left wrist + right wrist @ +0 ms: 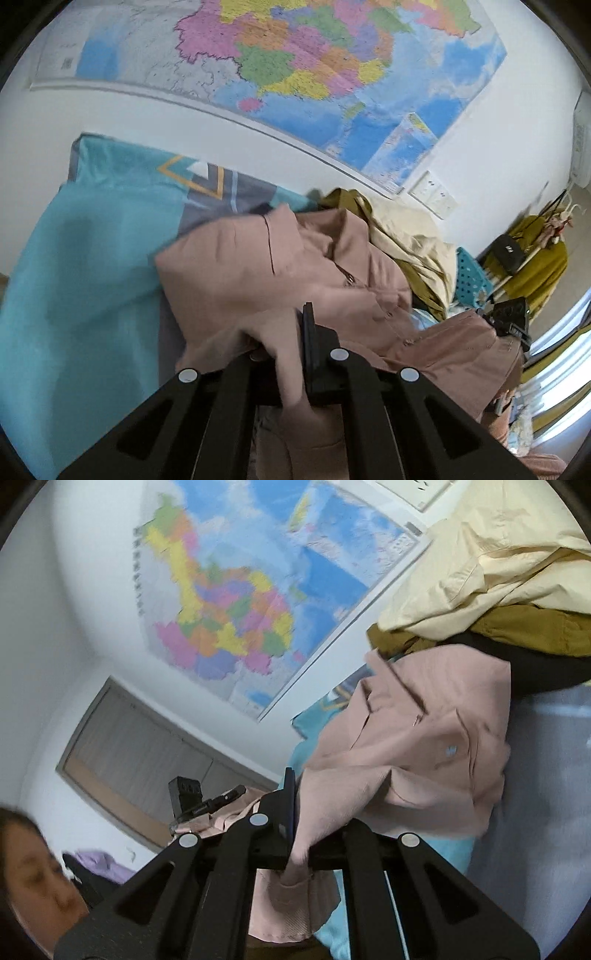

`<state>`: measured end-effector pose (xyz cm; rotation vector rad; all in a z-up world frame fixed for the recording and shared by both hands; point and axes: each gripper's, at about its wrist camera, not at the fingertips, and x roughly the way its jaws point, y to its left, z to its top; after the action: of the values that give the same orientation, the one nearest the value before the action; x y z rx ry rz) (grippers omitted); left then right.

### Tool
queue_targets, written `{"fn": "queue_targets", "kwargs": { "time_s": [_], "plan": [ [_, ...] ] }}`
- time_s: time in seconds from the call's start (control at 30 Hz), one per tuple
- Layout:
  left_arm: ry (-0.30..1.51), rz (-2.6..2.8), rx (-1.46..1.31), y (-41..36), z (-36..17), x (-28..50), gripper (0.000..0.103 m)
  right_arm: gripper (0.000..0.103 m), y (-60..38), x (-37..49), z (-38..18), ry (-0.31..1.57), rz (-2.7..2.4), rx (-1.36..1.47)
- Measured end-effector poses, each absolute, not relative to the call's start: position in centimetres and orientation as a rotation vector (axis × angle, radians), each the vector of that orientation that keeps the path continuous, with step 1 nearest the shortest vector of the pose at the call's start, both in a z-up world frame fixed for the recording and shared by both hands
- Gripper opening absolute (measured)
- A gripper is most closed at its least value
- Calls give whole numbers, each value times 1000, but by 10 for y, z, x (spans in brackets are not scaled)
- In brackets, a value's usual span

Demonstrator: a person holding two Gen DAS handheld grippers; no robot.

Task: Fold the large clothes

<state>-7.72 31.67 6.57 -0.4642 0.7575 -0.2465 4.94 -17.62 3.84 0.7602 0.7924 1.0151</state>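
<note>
A large pink shirt point(280, 266) with collar and snap buttons lies partly lifted over a teal and grey bedsheet point(85, 266). My left gripper point(288, 343) is shut on a fold of its pink cloth. My right gripper point(299, 812) is shut on another part of the pink shirt point(417, 746), which hangs from its jaws. The right gripper also shows in the left wrist view point(511, 319), and the left gripper in the right wrist view point(199, 805), both pinching pink cloth.
A pile of cream point(491, 565), olive point(535, 631) and black clothes lies on the bed beside the shirt. A coloured map point(303, 66) hangs on the white wall. A teal basket point(471, 277) and clothes rack point(532, 251) stand at right. A person's face point(33, 878) is near.
</note>
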Motion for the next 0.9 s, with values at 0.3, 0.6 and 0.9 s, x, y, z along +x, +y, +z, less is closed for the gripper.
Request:
{"fn": "queue_targets", "kwargs": {
  "time_s": [0.3, 0.6, 0.9],
  "plan": [
    [846, -194, -449, 327, 65, 2, 3, 5, -170, 122, 25, 871, 913, 800],
    [954, -118, -436, 337, 34, 59, 3, 8, -159, 170, -12, 989, 777, 814],
    [997, -147, -436, 344, 8, 70, 44, 80, -162, 155, 3, 938, 777, 702]
  ]
}}
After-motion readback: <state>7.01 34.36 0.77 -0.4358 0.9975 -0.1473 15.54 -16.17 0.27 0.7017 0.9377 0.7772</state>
